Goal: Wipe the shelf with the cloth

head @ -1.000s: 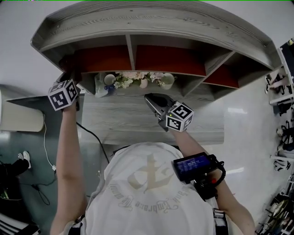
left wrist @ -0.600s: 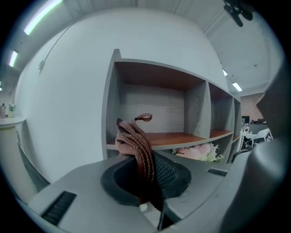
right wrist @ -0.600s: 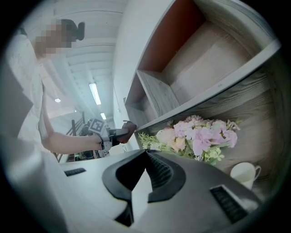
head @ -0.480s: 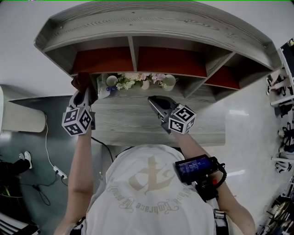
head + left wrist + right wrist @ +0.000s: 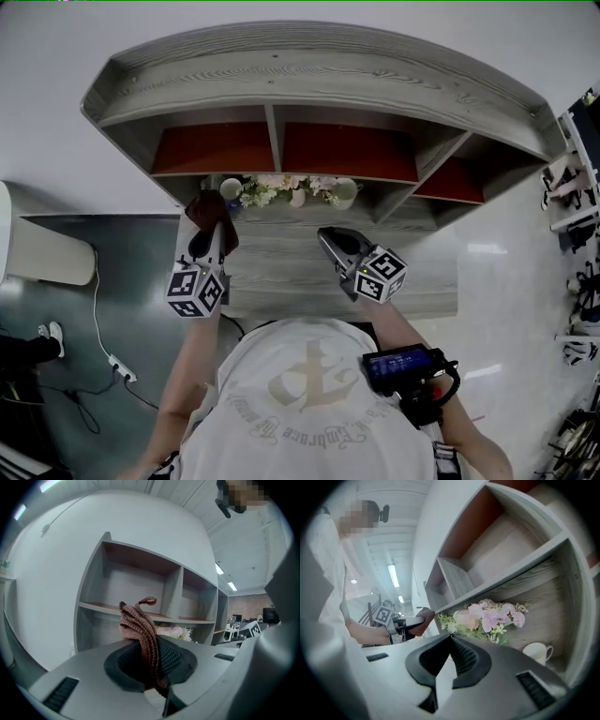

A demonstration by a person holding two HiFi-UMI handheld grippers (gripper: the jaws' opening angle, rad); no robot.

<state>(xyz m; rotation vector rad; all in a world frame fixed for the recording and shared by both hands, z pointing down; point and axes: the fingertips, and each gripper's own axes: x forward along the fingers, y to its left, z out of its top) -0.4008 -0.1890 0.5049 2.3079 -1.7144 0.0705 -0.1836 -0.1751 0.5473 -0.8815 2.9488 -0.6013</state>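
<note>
Ahead, flowers point(image 5: 492, 618) and cup point(image 5: 537, 651) on shelf point(image 5: 309, 70); left hand-held gripper point(image 5: 147, 656) tight on cloth point(image 5: 139, 625), right hand-held gripper point(image 5: 450, 640) closed, empty.

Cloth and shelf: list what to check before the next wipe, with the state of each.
1. Cloth gripped by left gripper: ok, jaws closed on it.
2. Right gripper free: ok, jaws together, nothing between.
3. Cloth touching shelf: not ok, it is held apart in front of it.
4. Lower compartment free of things: not ok, flowers and cup stand in it.
5. Dust remaining on shelf: cannot tell.
</note>
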